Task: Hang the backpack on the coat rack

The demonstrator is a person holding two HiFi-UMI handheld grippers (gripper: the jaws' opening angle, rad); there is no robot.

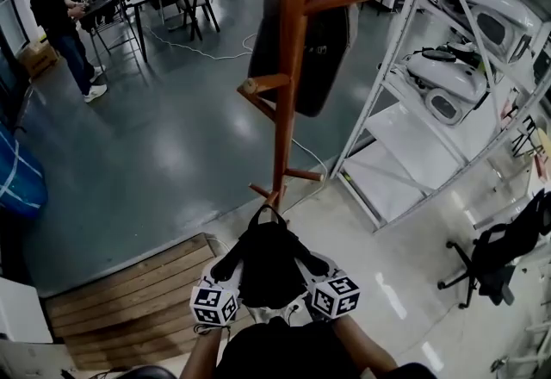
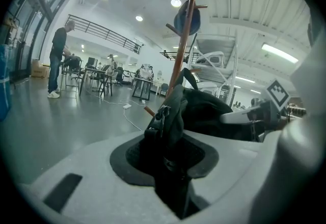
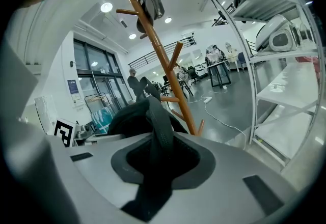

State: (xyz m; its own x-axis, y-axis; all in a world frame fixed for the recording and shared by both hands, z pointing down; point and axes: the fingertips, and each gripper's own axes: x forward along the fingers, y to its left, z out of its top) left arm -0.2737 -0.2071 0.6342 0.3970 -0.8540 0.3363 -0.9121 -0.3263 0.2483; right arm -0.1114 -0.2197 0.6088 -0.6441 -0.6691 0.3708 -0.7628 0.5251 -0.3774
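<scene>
The backpack (image 1: 270, 265) is black and it's up in the air, carried between the two grippers right in front of the person, low down near the foot of the coat rack (image 1: 289, 67). It isn't on any peg. Its top loop sits just beside the rack's lowest short pegs in the head view.

The left gripper (image 1: 227, 268) is clamped on the bag's left side. In its own view the jaws pinch a fold of black fabric with a zipper pull sticking up out of it. The right gripper (image 1: 315, 266) is clamped on the other side, and its view shows a padded black strap (image 3: 159, 129) squeezed between the jaws. So both are closed on the bag.

The rack itself is an orange-brown wooden pole with angled pegs, and a dark jacket (image 1: 325, 33) already hangs up high on it. To the right there's a white metal shelf unit (image 1: 405, 140), plus a black office chair (image 1: 492, 255) further right. A wooden platform (image 1: 129, 300) lies on the floor at lower left. Way back, a person (image 1: 60, 24) stands by some desks.
</scene>
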